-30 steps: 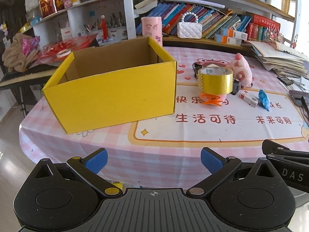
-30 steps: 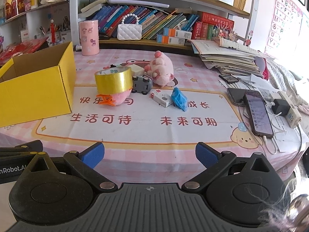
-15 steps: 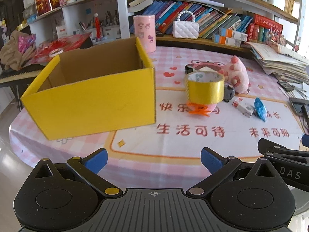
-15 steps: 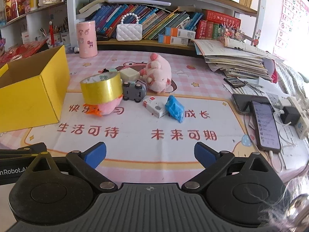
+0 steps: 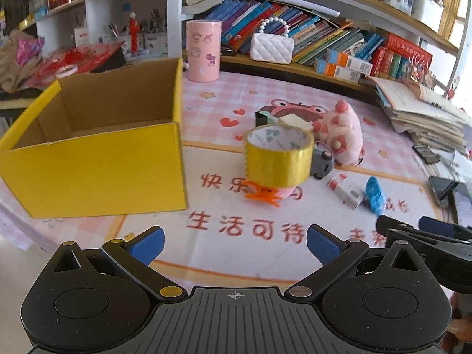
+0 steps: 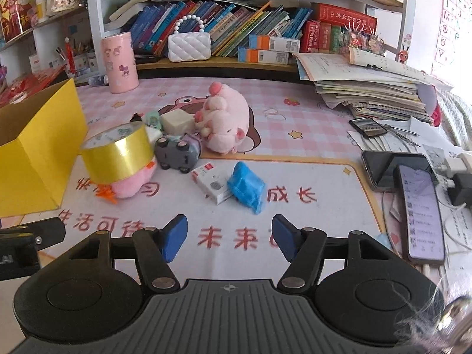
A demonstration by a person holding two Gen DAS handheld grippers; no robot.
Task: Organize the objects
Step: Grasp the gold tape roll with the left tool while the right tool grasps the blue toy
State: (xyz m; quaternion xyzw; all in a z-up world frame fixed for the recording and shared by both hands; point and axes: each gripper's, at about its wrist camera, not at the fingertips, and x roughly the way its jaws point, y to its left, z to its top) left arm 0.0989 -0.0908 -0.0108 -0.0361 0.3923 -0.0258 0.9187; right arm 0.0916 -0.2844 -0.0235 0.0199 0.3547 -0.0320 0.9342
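The box (image 5: 97, 159) is cardboard, yellow and smooth outside, plain brown and dull inside. The tape roll (image 6: 118, 153) is shiny gold plastic. The pink pig toy (image 6: 225, 121) is soft and fuzzy. The tablecloth (image 5: 206, 112) looks smooth and a bit shiny. The blue packet (image 6: 246, 188) is crinkly plastic

Worktop (image 6: 309, 159) carries a pink checked printed cloth. Directly on it: open yellow box (image 5: 97, 174) at left; pink cylinder (image 6: 119, 62) at the back; pink plush pig (image 6: 225, 118), grey toy car (image 6: 177, 153), white carton (image 6: 211, 185), blue packet (image 6: 246, 190) mid-surface; paper stack (image 6: 374, 94) and phones (image 6: 420, 203) at right.
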